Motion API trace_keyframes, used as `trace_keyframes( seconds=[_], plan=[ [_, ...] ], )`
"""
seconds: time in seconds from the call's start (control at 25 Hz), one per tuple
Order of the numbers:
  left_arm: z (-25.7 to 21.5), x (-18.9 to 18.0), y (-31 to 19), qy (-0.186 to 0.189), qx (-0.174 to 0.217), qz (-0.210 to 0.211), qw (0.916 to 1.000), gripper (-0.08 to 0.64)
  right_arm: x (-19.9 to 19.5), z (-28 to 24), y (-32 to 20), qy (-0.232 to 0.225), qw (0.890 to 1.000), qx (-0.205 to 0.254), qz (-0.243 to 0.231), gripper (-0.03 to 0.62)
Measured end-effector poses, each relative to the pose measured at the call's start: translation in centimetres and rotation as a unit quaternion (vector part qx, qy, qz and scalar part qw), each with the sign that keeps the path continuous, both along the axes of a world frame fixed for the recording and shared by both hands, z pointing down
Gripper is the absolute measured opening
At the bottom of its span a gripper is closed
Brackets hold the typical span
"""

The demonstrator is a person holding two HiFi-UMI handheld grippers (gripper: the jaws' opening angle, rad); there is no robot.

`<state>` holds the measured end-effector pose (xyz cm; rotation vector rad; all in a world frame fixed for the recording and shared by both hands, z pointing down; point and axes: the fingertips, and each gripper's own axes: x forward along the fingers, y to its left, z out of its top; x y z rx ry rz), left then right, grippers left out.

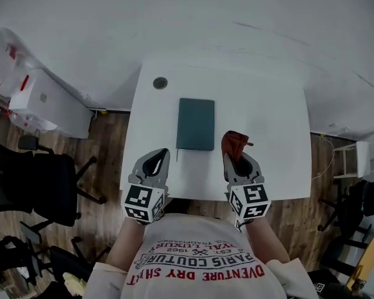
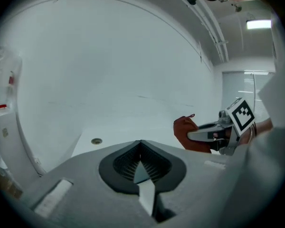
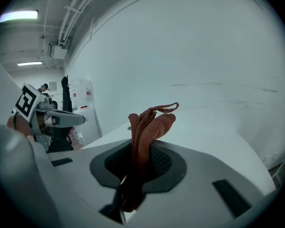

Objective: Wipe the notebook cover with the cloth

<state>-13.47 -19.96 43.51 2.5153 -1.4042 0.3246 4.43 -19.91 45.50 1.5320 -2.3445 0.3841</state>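
2 grippers: right gripper [image 1: 237,159] jaws clamp the cloth [image 3: 146,127], left gripper [image 1: 154,162] jaws closed empty; we judge the unheld notebook [image 1: 196,124] may slide when wiped.

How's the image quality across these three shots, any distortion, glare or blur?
Head view: wide-angle bending bows the white rectangular table's edges; light is even, shadows soft. Left gripper view: dark round vignette, and a bright ceiling light strip blows out at top right. Right gripper view: same vignette; the rust-red fabric cloth looks sharp up close.
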Motion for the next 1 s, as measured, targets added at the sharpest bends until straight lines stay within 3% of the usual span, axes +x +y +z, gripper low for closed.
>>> trace_keyframes(
  seconds=[0.44, 0.68, 1.0],
  plan=[
    [10.4, 1.2, -6.6, 0.008, -0.111, 0.07, 0.9913, 0.009, -2.0, 6.2, -6.3, -0.027, 0.994, -0.084, 0.062, 0.074],
    [15.8, 2.9, -7.5, 0.003, -0.174, 0.094, 0.9802, 0.009, -3.2, 9.7, -8.8, -0.007, 0.992, -0.111, 0.056, 0.074],
    [19.1, 3.7, -8.3, 0.001, -0.232, 0.081, 0.9694, 0.009, -5.2, 11.7, -12.4, 0.013, 0.992, -0.124, 0.026, 0.074]
  ],
)
